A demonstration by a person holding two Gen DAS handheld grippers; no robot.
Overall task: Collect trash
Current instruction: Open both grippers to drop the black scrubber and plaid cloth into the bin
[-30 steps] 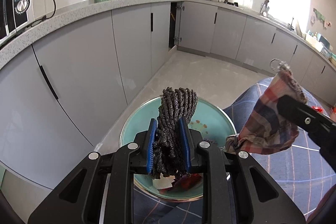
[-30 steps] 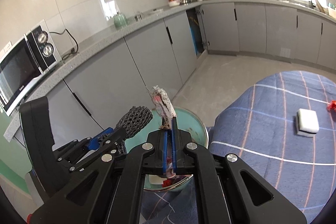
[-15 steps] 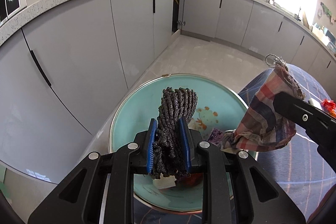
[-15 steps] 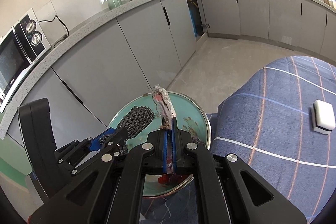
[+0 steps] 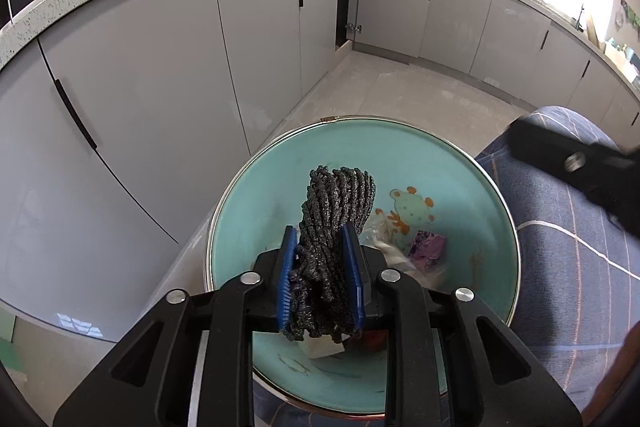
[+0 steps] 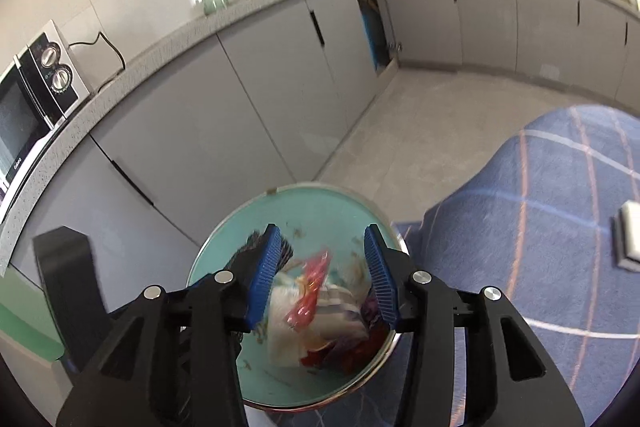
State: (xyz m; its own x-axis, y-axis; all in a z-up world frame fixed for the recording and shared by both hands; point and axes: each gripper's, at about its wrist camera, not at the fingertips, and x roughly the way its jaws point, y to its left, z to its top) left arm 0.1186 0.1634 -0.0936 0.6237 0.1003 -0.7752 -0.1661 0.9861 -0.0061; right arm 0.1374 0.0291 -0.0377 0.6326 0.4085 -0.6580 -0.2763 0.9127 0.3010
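Kitchen cabinets fill the upper frame; lower centre, left gripper clamps a dark rag over the bowl; right gripper gapes, empty.

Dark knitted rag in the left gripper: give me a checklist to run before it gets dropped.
1. Left gripper shut on the dark knitted rag: ok.
2. Rag positioned over the teal bin: ok.
3. Right gripper open, nothing between its fingers: ok.
4. Right gripper out of the rag's drop path: cannot tell.
5. Trash in the bin leaves room: ok.
6. White sponge lies on the blue cloth, not collected: not ok.
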